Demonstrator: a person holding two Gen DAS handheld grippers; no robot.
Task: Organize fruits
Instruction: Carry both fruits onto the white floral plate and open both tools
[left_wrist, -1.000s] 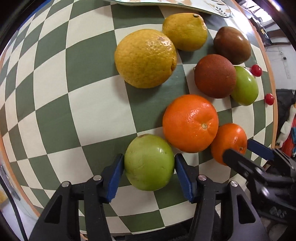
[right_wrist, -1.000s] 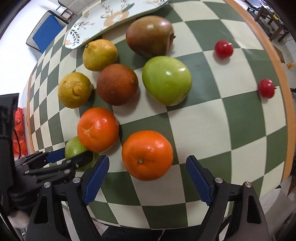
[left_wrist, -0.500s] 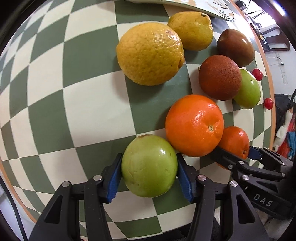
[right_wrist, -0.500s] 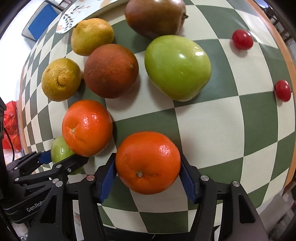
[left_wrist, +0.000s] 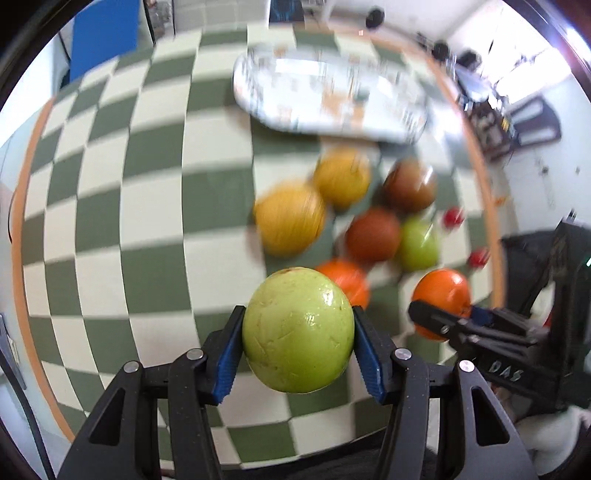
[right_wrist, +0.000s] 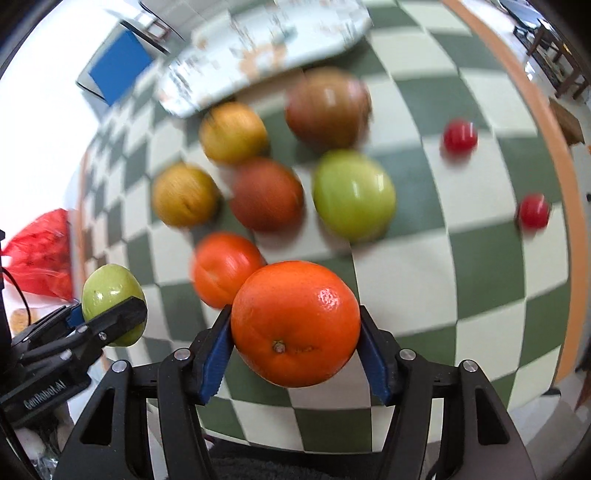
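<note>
My left gripper (left_wrist: 297, 341) is shut on a pale green apple (left_wrist: 298, 329) and holds it above the checkered table (left_wrist: 147, 229); the apple also shows in the right wrist view (right_wrist: 110, 295). My right gripper (right_wrist: 295, 339) is shut on an orange (right_wrist: 295, 323), lifted off the table; the orange also shows in the left wrist view (left_wrist: 441, 295). Left on the table are a second orange (right_wrist: 225, 271), two yellow citrus (right_wrist: 184, 194) (right_wrist: 232, 133), a dark red-brown orange (right_wrist: 266, 194), a green apple (right_wrist: 352, 194) and a brown pear (right_wrist: 327, 107).
A white floral tray (left_wrist: 332, 96) lies at the far side of the table behind the fruit; it also shows in the right wrist view (right_wrist: 258, 48). Two small red cherry tomatoes (right_wrist: 460, 136) (right_wrist: 533, 211) lie near the table's right edge. A red bag (right_wrist: 40, 254) is off the table's left.
Both grippers closed on their fruit and lifted: the left raised the green apple, the right raised the orange. The views pulled back from the table and show more of the tray.
</note>
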